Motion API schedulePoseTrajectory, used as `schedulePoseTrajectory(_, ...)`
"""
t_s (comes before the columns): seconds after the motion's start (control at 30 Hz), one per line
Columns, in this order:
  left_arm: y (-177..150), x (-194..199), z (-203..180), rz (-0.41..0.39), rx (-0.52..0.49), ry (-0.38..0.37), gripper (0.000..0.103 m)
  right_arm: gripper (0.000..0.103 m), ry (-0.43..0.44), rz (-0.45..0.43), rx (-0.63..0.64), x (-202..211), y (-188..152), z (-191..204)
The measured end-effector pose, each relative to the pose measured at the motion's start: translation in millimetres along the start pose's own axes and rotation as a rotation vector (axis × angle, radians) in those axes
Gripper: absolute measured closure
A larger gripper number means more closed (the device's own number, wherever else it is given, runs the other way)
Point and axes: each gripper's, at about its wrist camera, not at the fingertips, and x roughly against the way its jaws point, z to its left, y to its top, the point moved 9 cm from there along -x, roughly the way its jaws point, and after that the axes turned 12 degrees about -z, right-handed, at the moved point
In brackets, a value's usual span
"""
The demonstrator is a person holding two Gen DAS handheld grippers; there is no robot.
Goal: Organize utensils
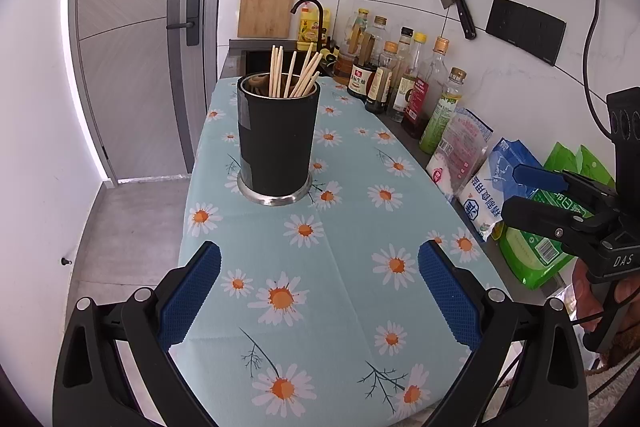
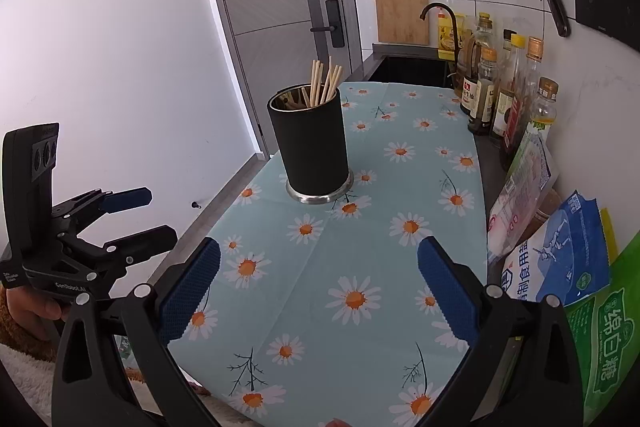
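Both the left gripper (image 1: pixel 319 297) and right gripper (image 2: pixel 319 297) hang spread and empty near the cloth's edge. Chopsticks (image 1: pixel 294 73) stand upright in the black holder (image 1: pixel 277 139) farther back, so sorting is probably finished.

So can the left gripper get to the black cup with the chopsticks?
Probably yes. The left gripper is open and points straight at the black utensil holder. Only bare daisy tablecloth lies between them, and the right gripper is off to the side.
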Motion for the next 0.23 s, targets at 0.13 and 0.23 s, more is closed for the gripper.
schedulePoseTrajectory(0.13,-1.6,-0.7,-1.6,0.009,-0.001,-0.003,0.006,0.005,0.003,0.001,0.003,0.3,0.3,1.4)
schedulePoseTrajectory(0.23,-2.4,-1.0,-1.8,0.013,0.004,-0.007,0.006,0.005,0.002,0.002,0.002,0.2,0.2,1.3)
